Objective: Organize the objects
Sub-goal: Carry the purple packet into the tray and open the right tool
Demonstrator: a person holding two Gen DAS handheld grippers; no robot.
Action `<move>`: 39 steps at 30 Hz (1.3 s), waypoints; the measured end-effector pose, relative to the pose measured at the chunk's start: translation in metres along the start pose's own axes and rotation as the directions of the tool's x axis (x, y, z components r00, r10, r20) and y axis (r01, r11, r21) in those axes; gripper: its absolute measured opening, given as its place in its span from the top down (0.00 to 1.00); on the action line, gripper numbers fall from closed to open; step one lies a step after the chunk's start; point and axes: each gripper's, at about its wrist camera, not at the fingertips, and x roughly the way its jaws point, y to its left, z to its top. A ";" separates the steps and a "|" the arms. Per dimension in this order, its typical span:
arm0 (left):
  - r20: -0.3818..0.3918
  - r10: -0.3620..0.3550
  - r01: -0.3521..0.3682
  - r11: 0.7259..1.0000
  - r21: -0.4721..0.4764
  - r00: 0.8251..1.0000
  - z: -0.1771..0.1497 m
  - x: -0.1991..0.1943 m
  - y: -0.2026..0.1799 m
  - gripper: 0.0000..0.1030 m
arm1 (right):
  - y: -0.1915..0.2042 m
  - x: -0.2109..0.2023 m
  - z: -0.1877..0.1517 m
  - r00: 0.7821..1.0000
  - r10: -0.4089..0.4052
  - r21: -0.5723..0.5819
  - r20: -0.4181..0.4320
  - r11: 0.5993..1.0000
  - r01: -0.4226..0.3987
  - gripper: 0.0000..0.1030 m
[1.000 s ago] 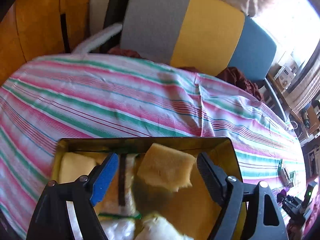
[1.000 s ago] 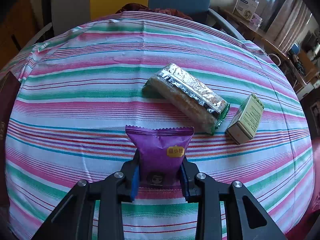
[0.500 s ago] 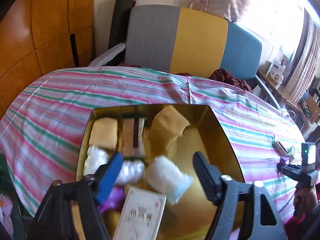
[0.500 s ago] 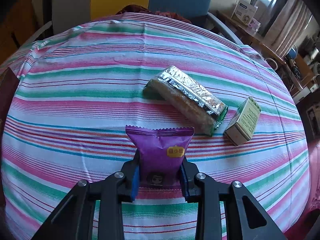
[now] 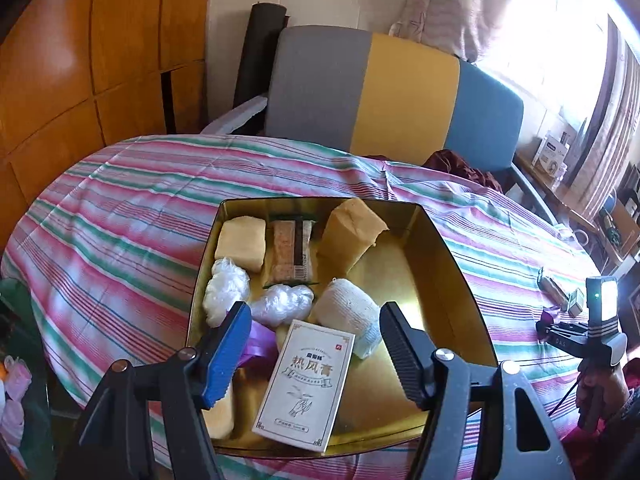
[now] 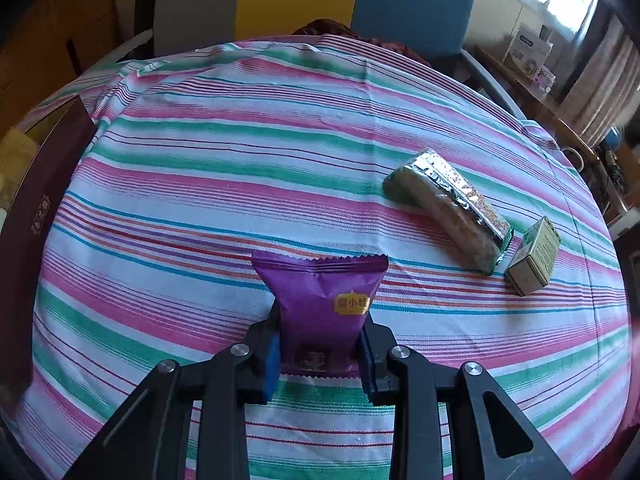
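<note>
My left gripper (image 5: 316,344) is open and empty above the near end of a gold tin box (image 5: 448,280). The tin holds yellow sponge pieces (image 5: 242,244), a wrapped snack bar (image 5: 292,254), white bundles (image 5: 286,304), a gauze roll (image 5: 350,316) and a white printed carton (image 5: 306,380). My right gripper (image 6: 320,344) is shut on a purple snack packet (image 6: 320,300), held just above the striped cloth. A foil-wrapped bar (image 6: 448,208) and a small green box (image 6: 534,256) lie to its right.
The round table has a striped cloth (image 6: 240,160). A grey, yellow and blue chair (image 5: 384,96) stands behind it. The tin's dark side (image 6: 36,208) shows at the far left of the right wrist view. My right gripper also shows in the left wrist view (image 5: 580,336).
My left gripper has drawn back and risen, so the whole tin is in view. My right gripper, still holding the purple packet, has shifted left; the bar and green box sit further right.
</note>
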 end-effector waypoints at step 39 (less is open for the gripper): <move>-0.042 -0.024 0.018 0.991 -0.130 0.999 -0.022 0.009 0.062 0.40 | 0.327 -0.017 0.088 0.904 0.390 -0.432 -0.177 0.794 -0.427 0.64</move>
